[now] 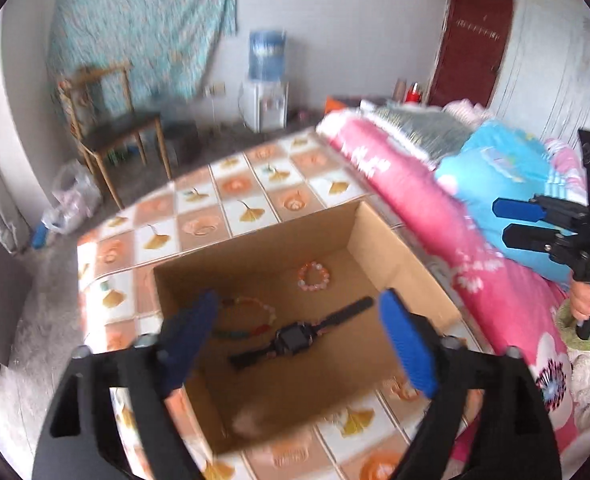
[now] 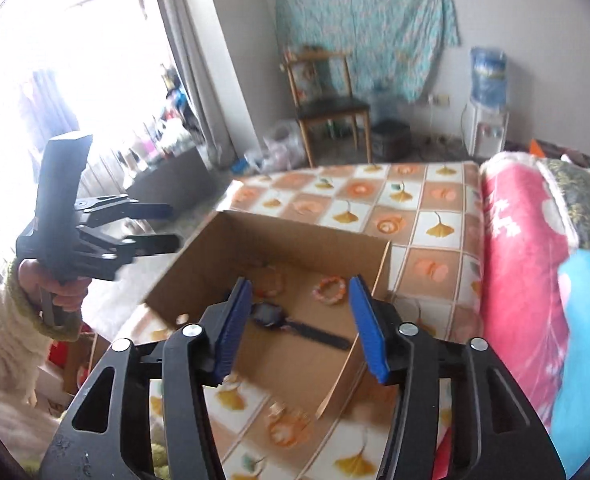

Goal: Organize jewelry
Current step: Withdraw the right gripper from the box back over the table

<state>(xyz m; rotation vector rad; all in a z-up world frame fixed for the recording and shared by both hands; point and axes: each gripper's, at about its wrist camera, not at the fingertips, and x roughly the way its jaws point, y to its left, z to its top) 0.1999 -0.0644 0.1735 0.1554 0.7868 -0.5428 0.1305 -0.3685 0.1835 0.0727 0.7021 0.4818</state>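
In the left wrist view, the left gripper (image 1: 299,336) fills the lower frame with its blue-padded fingers (image 1: 409,346) spread wide and nothing between them. They are aimed down into the open cardboard box (image 1: 399,248) at lower centre, which suggests it is either lining up on an item or backing off from one; which, I cannot tell.

Framed between those fingers, on the box floor, lies a black wristwatch (image 1: 295,338), flat with its strap stretched out diagonally. Just to its left is a bracelet of mixed coloured beads (image 1: 247,318), partly hidden by the left finger. Farther up the box floor, apart from both, sits a pink bead bracelet (image 1: 314,276). All three pieces of jewelry look gathered in the box, so the sorting seems well along.

In the right wrist view, the right gripper (image 2: 301,328) occupies the lower centre, its fingers likewise apart and empty, hovering over the near corner of the box. At the right edge of the left view its fingers appear side-on with only a narrow gap, but the wrist view is the clearer evidence.

The box rests on a bed sheet (image 1: 231,196) with an orange checked ginkgo-leaf print, giving a flat, soft base. Beyond, at upper right, folded pink and blue quilts (image 1: 435,200) lie along the sheet; a wooden chair (image 1: 115,120) and water dispenser (image 1: 267,80) stand against the far wall.
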